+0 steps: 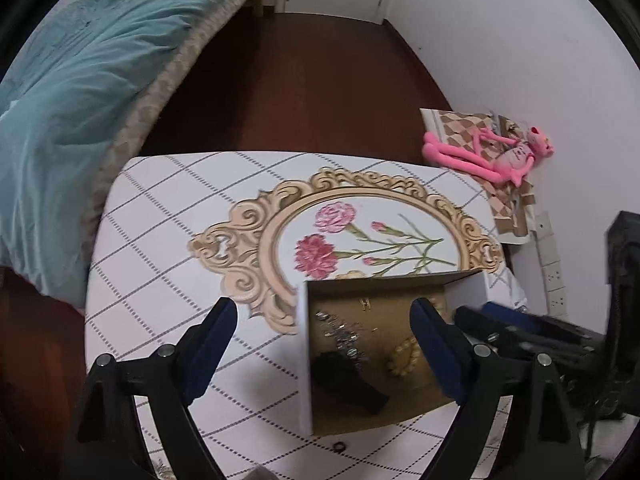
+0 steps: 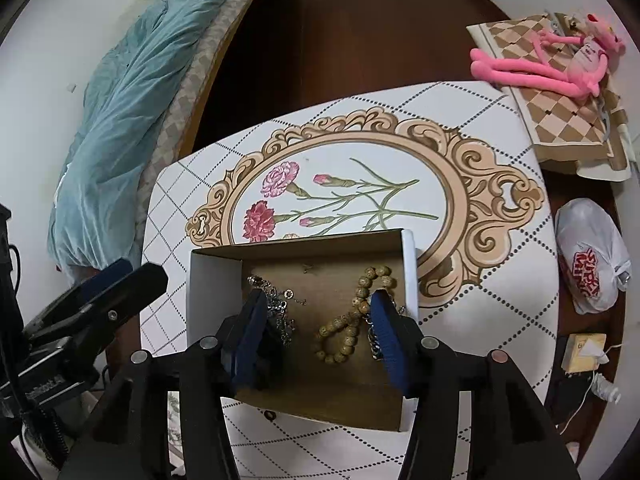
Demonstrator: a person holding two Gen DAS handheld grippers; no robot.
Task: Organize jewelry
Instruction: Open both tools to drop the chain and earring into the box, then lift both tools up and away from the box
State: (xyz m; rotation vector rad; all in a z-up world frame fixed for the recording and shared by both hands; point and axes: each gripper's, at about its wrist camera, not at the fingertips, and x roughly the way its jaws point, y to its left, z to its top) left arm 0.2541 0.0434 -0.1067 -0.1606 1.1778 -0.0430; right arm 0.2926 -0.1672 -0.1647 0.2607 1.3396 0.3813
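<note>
One open cardboard box [image 1: 384, 352] sits on the patterned table [image 1: 160, 220] in the left wrist view, its white outer wall facing left, and inside it lie a silvery chain [image 1: 340, 334], a loop of tan wooden beads [image 1: 404, 358], a dark flat object [image 1: 352, 384] and a small gold piece [image 1: 365, 303] near the far wall. A small dark ring [image 1: 339, 447] lies on the table just in front of the box. The left gripper [image 1: 324, 308] has its jaws spread wide, nothing between the pads; its left finger is over the table and its right finger over the box interior. From the right wrist view, the same box [image 2: 320, 360] holds the bead bracelet [image 2: 352, 316] right of centre and the silver chain [image 2: 280, 304] at left, with another chain [image 2: 374, 338] beside the right finger. The right gripper [image 2: 318, 306] hangs over the box with its jaws partly spread, the beads lying between the fingers but not pinched. Its left finger overlaps the silver chain; whether they touch I cannot tell.
</note>
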